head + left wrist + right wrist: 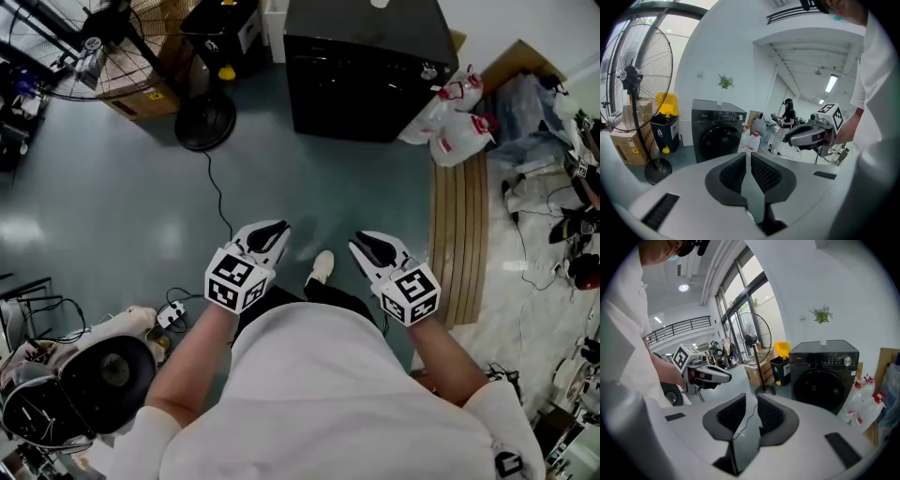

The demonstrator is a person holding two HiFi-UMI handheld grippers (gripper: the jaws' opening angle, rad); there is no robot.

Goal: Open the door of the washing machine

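Head view: washing machine (366,75) at 12 o'clock, well apart from both grippers. Left gripper (267,234) is at 7 o'clock and right gripper (370,246) at 5, both over bare floor.

Left gripper view: jaws all but together, nothing between them. The round door (715,140) at 10 o'clock looks closed.

Right gripper view: jaws a narrow gap apart, empty. The machine is at 2 o'clock.

Step, as judged: approach. Next: close the distance, then catch the door's edge.
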